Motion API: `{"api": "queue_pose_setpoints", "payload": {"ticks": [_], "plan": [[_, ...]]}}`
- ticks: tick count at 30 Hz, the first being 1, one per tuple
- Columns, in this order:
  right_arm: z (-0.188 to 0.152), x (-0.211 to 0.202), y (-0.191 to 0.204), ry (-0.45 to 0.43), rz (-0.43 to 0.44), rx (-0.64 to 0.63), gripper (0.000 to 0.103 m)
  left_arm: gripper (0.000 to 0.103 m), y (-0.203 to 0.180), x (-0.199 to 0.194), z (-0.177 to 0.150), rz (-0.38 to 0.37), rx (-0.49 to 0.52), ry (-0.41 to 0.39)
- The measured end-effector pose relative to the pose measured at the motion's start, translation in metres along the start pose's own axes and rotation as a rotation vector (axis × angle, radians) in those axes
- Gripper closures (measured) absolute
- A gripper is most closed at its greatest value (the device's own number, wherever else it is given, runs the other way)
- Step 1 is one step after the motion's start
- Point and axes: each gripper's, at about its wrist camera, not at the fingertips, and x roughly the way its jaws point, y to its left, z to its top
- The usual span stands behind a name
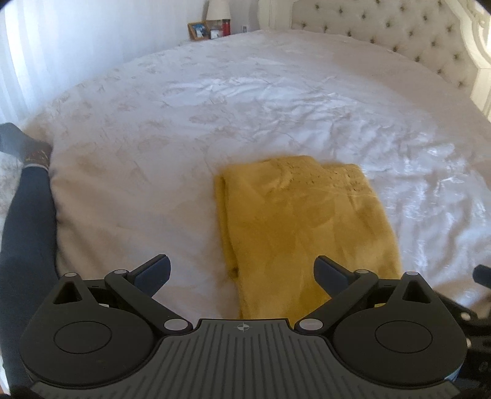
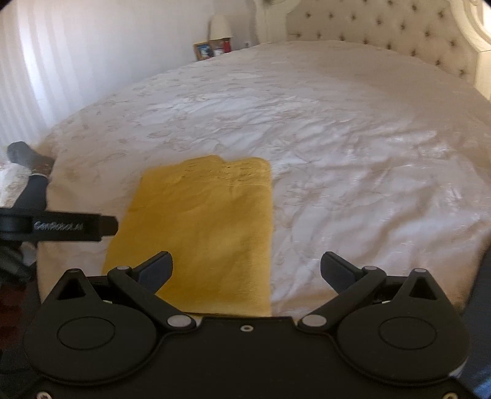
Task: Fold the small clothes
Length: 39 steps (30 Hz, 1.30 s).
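A mustard-yellow garment (image 1: 303,221) lies folded into a long rectangle on the white bedspread (image 1: 214,107), near the bed's front edge. My left gripper (image 1: 242,271) hovers above its near end, open, with nothing between the fingers. In the right wrist view the same yellow garment (image 2: 202,227) stretches away from me, and my right gripper (image 2: 245,270) is open over its right edge, holding nothing. The left gripper's body (image 2: 61,227) shows at the left of that view, beside the garment.
A person's leg in dark trousers and a dark sock (image 1: 27,184) rests along the bed's left edge. A tufted headboard (image 1: 399,27) stands at the far right, and a nightstand with a lamp (image 1: 218,12) and photo frame (image 1: 198,30) at the back.
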Motion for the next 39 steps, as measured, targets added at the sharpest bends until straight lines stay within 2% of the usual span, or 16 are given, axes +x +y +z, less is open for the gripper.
{"api": "queue_pose_setpoints", "payload": {"ticks": [11, 39], "plan": [[-0.002, 0.002, -0.005, 0.044, 0.047, 0.024, 0.001, 0.002, 0.0, -0.008, -0.012, -0.004, 0.015, 0.018], [-0.005, 0.006, -0.01, 0.074, 0.061, 0.06, 0.001, 0.002, -0.003, -0.005, -0.021, -0.021, 0.022, 0.066]]}}
